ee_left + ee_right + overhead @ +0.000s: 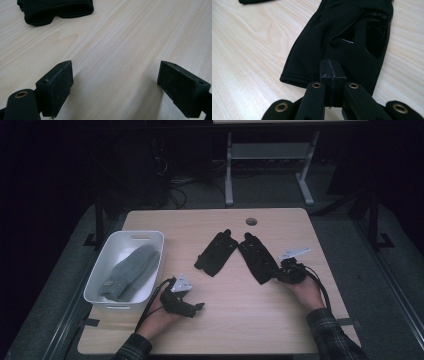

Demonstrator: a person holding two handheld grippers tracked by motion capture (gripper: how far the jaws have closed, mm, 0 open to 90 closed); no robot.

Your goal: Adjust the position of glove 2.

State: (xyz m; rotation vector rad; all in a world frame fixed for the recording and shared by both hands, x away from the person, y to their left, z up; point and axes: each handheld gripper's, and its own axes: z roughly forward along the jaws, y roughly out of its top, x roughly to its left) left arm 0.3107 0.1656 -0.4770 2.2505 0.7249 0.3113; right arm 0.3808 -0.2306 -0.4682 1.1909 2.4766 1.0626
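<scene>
Looking down from the high view: working on the right glove [257, 257], lying flat at the middle of the worktop [235, 320], fingers pointing far, cuff pointing near and right. Bringing the right tool [278, 274] up against that cuff from the near right. Resting the left tool [199, 308] low at the near left, just right of the white basket [132, 236] holding a grey knitted piece [131, 272]. Leaving the left glove [216, 252] flat, close beside its partner.

Looking along the left gripper view: holding the left tool [115, 87] wide open over bare wood, gripping nothing, with the cuff of the left glove [57, 10] at the far left, apart from the pads.

Looking along the right gripper view: showing the right tool [332, 72] closed pad to pad at the near cuff of the right glove [317, 50]; not being able to tell whether any fabric is pinched between.

Judging the step as taking hold of the cuff. Doing it well:
- Aiming for the stitched hem rather than the glossy palm patches.
- Biting both layers squarely.
- Lifting slowly and checking that the glove is rising.
- Reopening and biting deeper if the fabric is slipping.
</scene>
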